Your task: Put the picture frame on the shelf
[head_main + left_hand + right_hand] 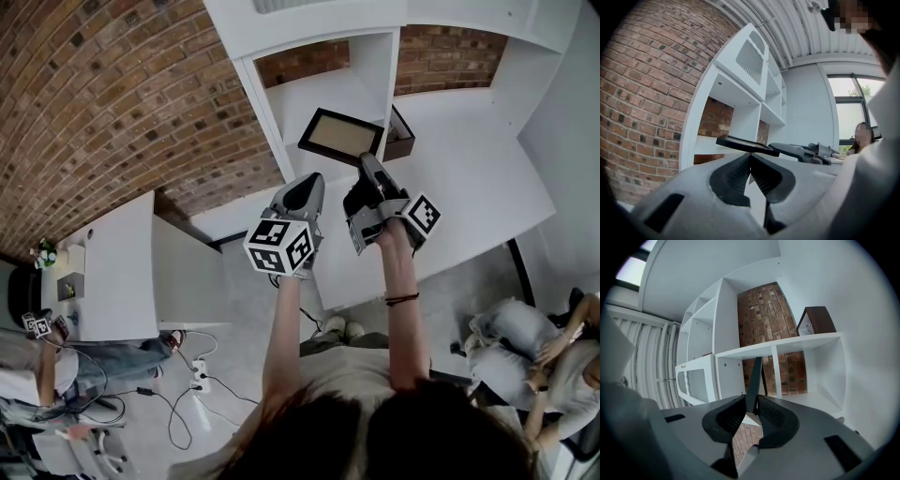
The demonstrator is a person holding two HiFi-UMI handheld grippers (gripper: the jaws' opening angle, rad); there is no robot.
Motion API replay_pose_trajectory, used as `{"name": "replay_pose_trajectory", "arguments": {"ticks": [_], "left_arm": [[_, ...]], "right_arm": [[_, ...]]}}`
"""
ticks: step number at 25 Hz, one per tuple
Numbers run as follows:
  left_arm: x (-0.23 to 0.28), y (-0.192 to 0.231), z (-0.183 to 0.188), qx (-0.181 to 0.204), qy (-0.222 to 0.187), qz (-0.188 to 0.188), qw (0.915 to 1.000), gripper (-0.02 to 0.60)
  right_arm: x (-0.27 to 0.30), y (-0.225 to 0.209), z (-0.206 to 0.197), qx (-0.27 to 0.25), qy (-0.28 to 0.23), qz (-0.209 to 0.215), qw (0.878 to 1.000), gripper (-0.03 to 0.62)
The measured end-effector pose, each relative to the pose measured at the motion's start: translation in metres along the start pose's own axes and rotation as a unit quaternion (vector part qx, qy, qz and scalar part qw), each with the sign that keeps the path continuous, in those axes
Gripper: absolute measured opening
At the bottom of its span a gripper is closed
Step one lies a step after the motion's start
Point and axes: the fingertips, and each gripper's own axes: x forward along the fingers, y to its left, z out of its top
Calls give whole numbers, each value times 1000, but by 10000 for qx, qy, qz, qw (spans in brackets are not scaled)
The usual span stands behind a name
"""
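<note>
- Right gripper (750,409) is clamped on one edge of the picture frame (341,137), before the shelf (323,98).
- Left gripper (750,156) is closed, empty.
- Frame is judged stiff, light, fragile; its border is best gripped.

Bright, even daylight all round. In the left gripper view the window (849,104) at the right edge blows out to white glare. The white shelf (333,98) glows, with only soft shadows inside its compartments. The brick wall (103,103) bows hard under the wide lens, and both gripper views fade to black at their corners. Close to the lens, the left gripper (750,154) and right gripper (752,398) go soft.
</note>
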Motion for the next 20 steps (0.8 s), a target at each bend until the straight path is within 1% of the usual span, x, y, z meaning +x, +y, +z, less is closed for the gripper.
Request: {"name": "replay_pose_trajectory", "arguments": {"ticks": [9, 20], "left_arm": [[19, 14, 2, -25, 26, -61, 10000, 11], [33, 31, 3, -32, 32, 1, 10000, 11]], "right_arm": [[22, -6, 8, -33, -27, -5, 10000, 74], [45, -14, 11, -1, 58, -6, 10000, 74]]}}
